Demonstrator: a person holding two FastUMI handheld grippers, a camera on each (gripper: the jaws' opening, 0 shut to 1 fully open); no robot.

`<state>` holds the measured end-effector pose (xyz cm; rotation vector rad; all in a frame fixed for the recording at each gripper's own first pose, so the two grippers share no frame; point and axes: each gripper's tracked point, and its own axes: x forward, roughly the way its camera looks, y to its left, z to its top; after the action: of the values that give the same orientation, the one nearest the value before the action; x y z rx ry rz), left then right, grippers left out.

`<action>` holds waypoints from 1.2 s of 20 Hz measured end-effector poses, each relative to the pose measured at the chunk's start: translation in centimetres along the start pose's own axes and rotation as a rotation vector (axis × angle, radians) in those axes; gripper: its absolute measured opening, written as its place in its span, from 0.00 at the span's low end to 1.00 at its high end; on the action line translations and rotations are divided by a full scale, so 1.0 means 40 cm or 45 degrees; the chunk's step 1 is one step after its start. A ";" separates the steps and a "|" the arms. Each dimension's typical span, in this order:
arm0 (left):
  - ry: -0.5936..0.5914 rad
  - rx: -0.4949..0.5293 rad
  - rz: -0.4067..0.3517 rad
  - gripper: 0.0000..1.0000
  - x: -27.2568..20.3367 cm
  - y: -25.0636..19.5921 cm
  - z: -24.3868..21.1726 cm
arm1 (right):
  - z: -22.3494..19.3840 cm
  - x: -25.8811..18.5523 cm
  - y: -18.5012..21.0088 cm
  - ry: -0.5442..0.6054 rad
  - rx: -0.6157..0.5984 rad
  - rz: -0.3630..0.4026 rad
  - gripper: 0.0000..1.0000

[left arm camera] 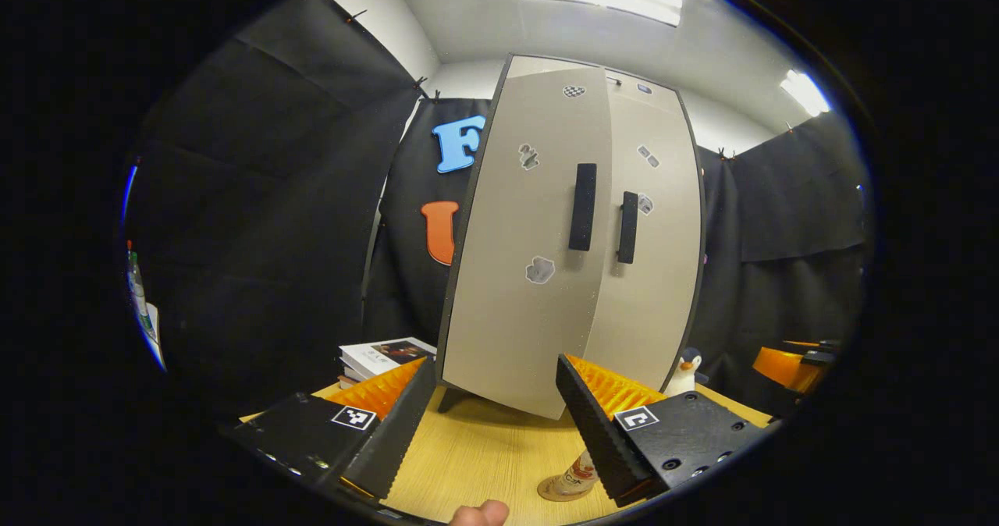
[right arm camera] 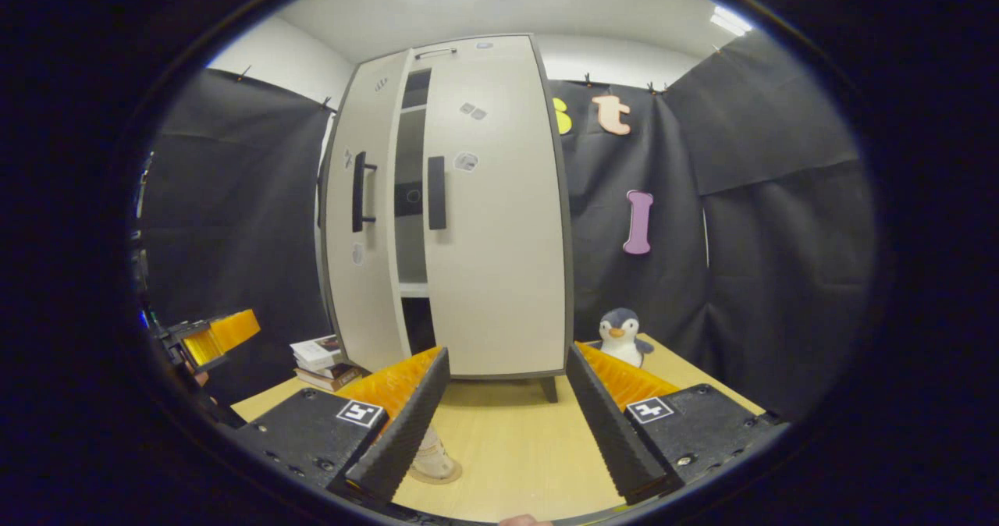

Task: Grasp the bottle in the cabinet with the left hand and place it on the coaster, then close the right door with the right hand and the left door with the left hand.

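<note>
Your left gripper [left arm camera: 493, 401] and right gripper [right arm camera: 506, 389]: jaws spread, holding nothing. Bottle [left arm camera: 576, 479] stands on coaster [left arm camera: 556, 492] (table [left arm camera: 484, 456]). Right door [right arm camera: 499, 222] shut, left door [right arm camera: 363, 222] ajar.

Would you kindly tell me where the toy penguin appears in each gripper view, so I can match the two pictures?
Left gripper view: the toy penguin peeks out low right of centre, just past the cabinet's lower right corner, above the left claw's right finger.
Right gripper view: the toy penguin sits on the table, right of the cabinet, in plain sight.
Shared landmark: the cabinet's two dark door handles.
</note>
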<state>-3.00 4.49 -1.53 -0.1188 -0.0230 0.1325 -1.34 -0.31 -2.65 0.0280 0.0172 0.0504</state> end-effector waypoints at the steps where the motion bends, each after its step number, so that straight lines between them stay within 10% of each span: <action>1: -0.006 0.012 0.001 0.90 0.000 0.003 0.006 | 0.010 0.000 0.003 -0.015 0.001 0.004 0.94; 24: -0.093 -0.022 -0.027 0.99 -0.005 -0.032 0.071 | 0.046 -0.028 -0.011 -0.071 -0.020 0.004 0.98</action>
<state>-3.10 3.53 1.43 -0.1307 -0.0985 0.1155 -2.41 -0.87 -0.79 0.0136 -0.0388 0.0528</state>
